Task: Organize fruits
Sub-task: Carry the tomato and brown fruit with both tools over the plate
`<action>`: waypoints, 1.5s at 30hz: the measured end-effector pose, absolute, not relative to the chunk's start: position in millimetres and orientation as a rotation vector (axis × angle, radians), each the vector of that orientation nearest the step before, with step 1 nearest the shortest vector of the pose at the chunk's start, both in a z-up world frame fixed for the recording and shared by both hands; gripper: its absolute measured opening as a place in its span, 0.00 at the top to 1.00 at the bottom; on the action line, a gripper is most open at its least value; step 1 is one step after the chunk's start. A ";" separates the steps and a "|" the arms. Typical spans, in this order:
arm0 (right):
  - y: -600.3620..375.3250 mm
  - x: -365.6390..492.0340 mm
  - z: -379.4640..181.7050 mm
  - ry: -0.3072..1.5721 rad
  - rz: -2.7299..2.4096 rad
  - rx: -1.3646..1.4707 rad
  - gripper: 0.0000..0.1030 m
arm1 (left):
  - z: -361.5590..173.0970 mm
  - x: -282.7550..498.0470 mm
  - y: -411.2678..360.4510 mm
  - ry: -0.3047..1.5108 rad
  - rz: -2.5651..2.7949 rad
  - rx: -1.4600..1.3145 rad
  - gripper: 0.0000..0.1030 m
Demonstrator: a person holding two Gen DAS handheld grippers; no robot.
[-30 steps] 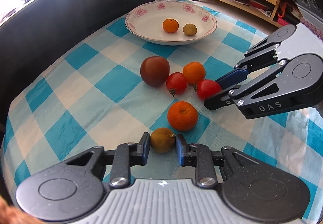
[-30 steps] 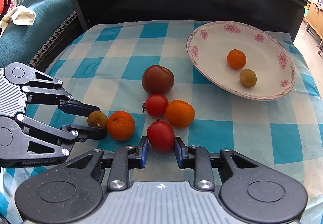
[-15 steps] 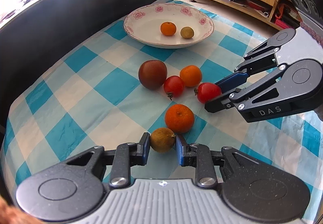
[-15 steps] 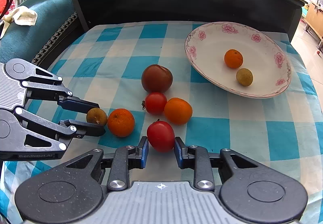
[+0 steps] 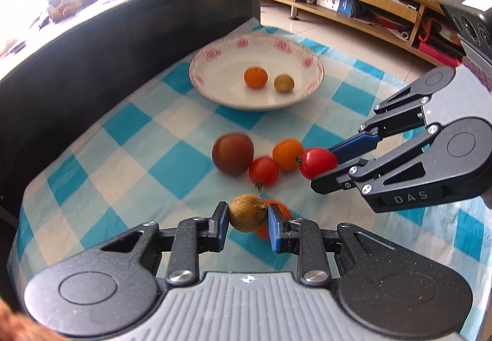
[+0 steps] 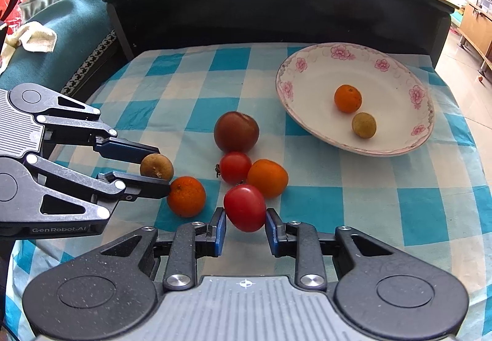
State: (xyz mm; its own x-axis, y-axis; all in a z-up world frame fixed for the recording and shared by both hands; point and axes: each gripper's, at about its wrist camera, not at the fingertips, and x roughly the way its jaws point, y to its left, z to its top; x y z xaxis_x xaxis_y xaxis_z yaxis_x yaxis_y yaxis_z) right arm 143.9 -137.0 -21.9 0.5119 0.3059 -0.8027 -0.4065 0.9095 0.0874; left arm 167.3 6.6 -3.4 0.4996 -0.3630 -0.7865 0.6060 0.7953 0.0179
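Two fruits lifted since a second ago: our left gripper [image 5: 247,218] pinches the longan [image 5: 247,212], right gripper [image 6: 245,225] pinches a tomato [image 6: 245,207]; both clear the bench, plate [image 6: 310,60] next.

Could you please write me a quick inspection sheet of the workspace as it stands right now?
Surface: blue-and-white checked cloth, flat, lightly wrinkled.
Job's things: floral plate holds an orange and a brown fruit. Loose on the cloth: dark plum, small tomato, two mandarins.
Clutter: nothing seen on the cloth.
Tools: left tool shut on a small brown fruit; right tool shut on a red tomato. Both fruits look lifted clear of the cloth.
Cables: nothing seen.
Surroundings: dark raised ledge behind the table, wooden shelving, teal sofa.
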 end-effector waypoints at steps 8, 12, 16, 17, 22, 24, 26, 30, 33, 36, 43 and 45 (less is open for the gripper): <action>-149.5 145.9 -6.4 0.893 0.395 -0.087 0.78 | 5.7 180.7 -4.2 0.830 -0.587 0.307 0.65; -157.4 152.0 -0.1 0.872 0.374 -0.059 0.78 | 13.7 191.1 -12.9 0.807 -0.587 0.292 0.65; -167.0 160.2 5.1 0.852 0.347 -0.034 0.78 | 22.0 203.3 -22.0 0.782 -0.587 0.273 0.65; -168.9 161.9 6.1 0.847 0.340 -0.031 0.78 | 22.8 206.3 -24.2 0.779 -0.586 0.271 0.65; -177.7 174.0 9.3 0.827 0.312 -0.015 0.78 | 20.1 219.1 -34.5 0.779 -0.588 0.265 0.65; -180.5 178.7 9.5 0.823 0.302 -0.007 0.78 | 18.6 224.6 -39.0 0.778 -0.587 0.262 0.65; -183.2 183.2 9.3 0.821 0.294 0.000 0.78 | 16.4 230.3 -42.6 0.780 -0.588 0.254 0.65; -188.6 190.8 5.1 0.826 0.269 0.007 0.78 | 10.6 243.0 -48.4 0.789 -0.577 0.238 0.65; -190.6 196.3 2.5 0.833 0.258 0.011 0.78 | 6.8 250.5 -53.3 0.793 -0.573 0.232 0.65; -191.6 200.0 -0.8 0.841 0.253 0.004 0.78 | 3.8 255.4 -56.8 0.800 -0.576 0.227 0.65; -197.1 206.0 -7.2 0.854 0.230 0.017 0.78 | -2.9 261.5 -64.2 0.812 -0.577 0.228 0.65; -196.9 207.7 -8.1 0.853 0.227 0.018 0.78 | -4.5 263.4 -65.9 0.812 -0.575 0.230 0.65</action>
